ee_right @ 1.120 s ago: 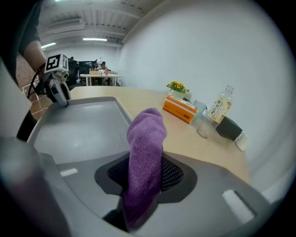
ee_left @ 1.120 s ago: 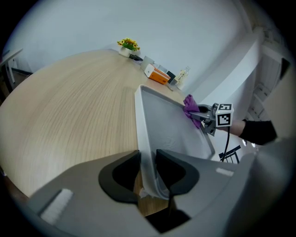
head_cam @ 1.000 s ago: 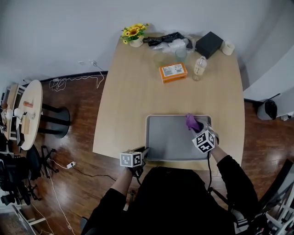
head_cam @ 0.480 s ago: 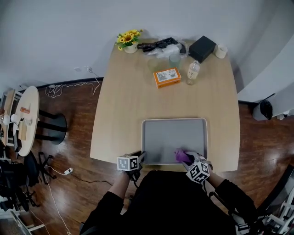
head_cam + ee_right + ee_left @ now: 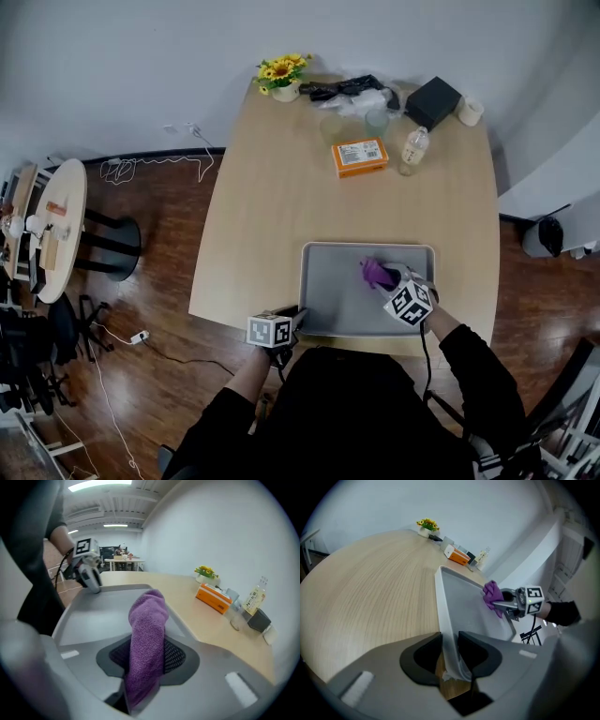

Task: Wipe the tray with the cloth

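Note:
A grey tray (image 5: 328,295) lies on the wooden table near its front edge. My left gripper (image 5: 298,316) is shut on the tray's near left corner, and the rim (image 5: 448,639) stands pinched between its jaws. A purple cloth (image 5: 374,273) rests on the tray's right half, a little past the middle. My right gripper (image 5: 382,280) is shut on it. In the right gripper view the cloth (image 5: 148,630) rises from between the jaws and folds forward over the tray floor (image 5: 101,611). The left gripper view shows the cloth (image 5: 492,594) pressed against the tray.
At the table's far end stand a sunflower pot (image 5: 284,80), a plastic bag with black items (image 5: 347,91), a black box (image 5: 435,101), a tape roll (image 5: 468,111), a glass (image 5: 377,120), a bottle (image 5: 412,150) and an orange box (image 5: 360,157). A round side table (image 5: 56,230) stands at the left.
My right gripper drew the cloth from the tray's far right part to its near edge, then pushed it back towards the middle. The left gripper kept its hold on the corner.

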Demonstrator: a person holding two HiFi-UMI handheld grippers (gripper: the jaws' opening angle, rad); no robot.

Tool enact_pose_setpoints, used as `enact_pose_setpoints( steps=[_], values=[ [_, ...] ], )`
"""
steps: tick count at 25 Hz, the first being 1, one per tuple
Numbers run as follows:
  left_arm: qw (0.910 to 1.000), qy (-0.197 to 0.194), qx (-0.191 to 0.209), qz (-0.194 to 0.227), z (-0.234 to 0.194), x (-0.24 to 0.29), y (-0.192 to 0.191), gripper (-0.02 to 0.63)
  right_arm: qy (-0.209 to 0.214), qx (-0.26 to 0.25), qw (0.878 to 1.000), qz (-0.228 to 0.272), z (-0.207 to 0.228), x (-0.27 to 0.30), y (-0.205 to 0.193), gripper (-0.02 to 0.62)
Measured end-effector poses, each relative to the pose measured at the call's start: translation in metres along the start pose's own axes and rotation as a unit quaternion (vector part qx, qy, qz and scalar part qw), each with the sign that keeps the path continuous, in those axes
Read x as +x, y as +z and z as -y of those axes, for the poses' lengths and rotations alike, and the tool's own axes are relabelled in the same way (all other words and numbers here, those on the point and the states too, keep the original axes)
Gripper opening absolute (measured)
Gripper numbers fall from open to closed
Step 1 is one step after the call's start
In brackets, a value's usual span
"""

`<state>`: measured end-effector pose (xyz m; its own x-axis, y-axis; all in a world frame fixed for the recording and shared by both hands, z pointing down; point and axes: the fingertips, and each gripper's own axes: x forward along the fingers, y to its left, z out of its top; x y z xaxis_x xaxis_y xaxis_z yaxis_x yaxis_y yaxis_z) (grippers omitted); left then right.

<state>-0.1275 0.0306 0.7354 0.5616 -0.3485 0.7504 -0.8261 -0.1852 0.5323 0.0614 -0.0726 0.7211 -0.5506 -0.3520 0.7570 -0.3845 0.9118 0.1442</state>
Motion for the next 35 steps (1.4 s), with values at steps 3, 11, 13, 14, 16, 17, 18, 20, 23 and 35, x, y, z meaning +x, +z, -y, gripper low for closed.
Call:
enact_pose_setpoints(
  steps=[3,11,13,14,16,17,18,20,23,35],
  values=[
    [1.0000,0.000,0.004,-0.002,0.000,0.001,0.000,0.100,-0.027,0.026,0.999,-0.013,0.043,0.013,0.010,0.130],
    [1.0000,0.001,-0.002,0.006,-0.003,-0.001,-0.001,0.100,-0.061,0.086,0.994,0.001,-0.005,0.004,0.014,0.130],
    [1.0000,0.002,-0.002,0.005,-0.004,-0.002,-0.002,0.100,-0.015,0.057,0.998,0.002,-0.053,-0.004,0.014,0.130],
    [1.0000,0.002,-0.002,0.005,-0.005,-0.002,-0.002,0.100,0.008,0.041,0.999,0.003,-0.078,-0.009,0.012,0.130],
    [1.0000,0.000,-0.001,0.004,-0.004,-0.002,-0.002,0.100,0.043,0.015,0.999,0.003,-0.118,-0.020,0.008,0.130],
    [1.0000,0.000,0.000,0.004,-0.003,-0.002,-0.002,0.100,0.052,0.008,0.999,0.004,-0.131,-0.024,0.006,0.131],
    [1.0000,-0.001,0.001,0.004,-0.002,-0.003,-0.002,0.100,0.055,0.007,0.998,0.004,-0.139,-0.027,0.005,0.130],
    [1.0000,-0.001,0.002,0.003,-0.002,-0.002,-0.002,0.100,0.058,0.019,0.998,0.001,-0.144,-0.030,0.003,0.130],
    [1.0000,0.001,0.000,0.003,-0.002,0.000,-0.003,0.100,0.070,0.007,0.998,0.003,-0.142,-0.029,0.002,0.130],
    [0.9999,-0.011,0.002,0.001,0.000,0.002,0.000,0.101,-0.015,0.032,0.999,-0.004,0.025,0.046,0.054,0.133]
  ],
)
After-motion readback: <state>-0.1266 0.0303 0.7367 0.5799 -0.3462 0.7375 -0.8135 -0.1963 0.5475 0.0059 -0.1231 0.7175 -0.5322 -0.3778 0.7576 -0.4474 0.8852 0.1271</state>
